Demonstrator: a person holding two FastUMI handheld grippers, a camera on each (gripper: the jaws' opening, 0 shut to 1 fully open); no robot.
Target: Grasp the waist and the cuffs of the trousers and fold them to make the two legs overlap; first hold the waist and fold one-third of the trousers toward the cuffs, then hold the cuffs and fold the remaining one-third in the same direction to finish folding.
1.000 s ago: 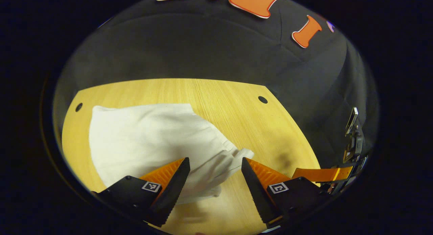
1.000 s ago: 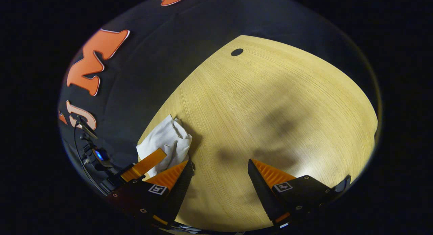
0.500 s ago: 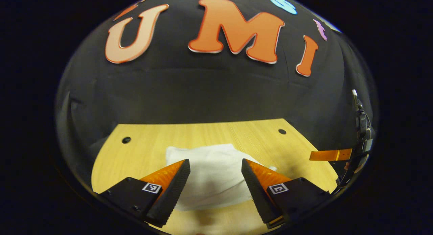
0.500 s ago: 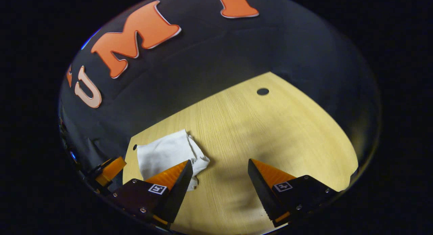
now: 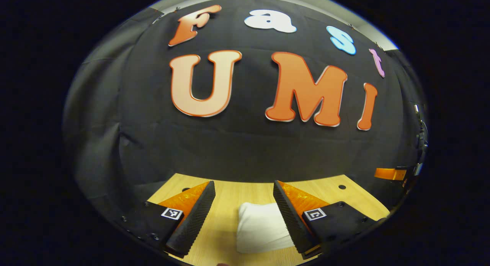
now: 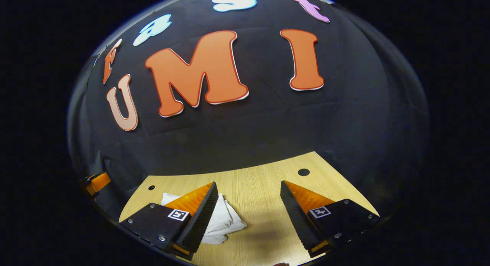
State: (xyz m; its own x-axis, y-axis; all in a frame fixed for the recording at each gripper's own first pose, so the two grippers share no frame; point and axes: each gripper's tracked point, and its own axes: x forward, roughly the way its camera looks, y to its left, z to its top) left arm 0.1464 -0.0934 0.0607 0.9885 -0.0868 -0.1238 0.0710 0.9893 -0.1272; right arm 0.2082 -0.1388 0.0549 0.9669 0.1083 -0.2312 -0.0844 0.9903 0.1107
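The left claw stands released, its two fingers spread wide with nothing between them, raised off the bench and pointed mostly at the booth's wall. Just beyond its fingers, toward 6 o'clock in the left gripper view, lie the trousers: a small, compact white bundle resting flat on the wood, partly hidden behind the finger on the 4 o'clock side.

The right claw is likewise released and empty, fingers apart, held clear above the bench. In the right gripper view the trousers sit at about 7 o'clock, tucked behind its near finger, with a loose edge or two poking out of the pile. Part of the left claw peeks in at 8 o'clock, well apart from the cloth.

Neither claw touches the fabric. Judging by how small and layered the bundle looks, I'd say the leg overlap and both third-folds are done, and the work is finished or nearly so. The edges look slightly untidy, so at most a little straightening remains. How neat the layers are underneath I cannot tell.
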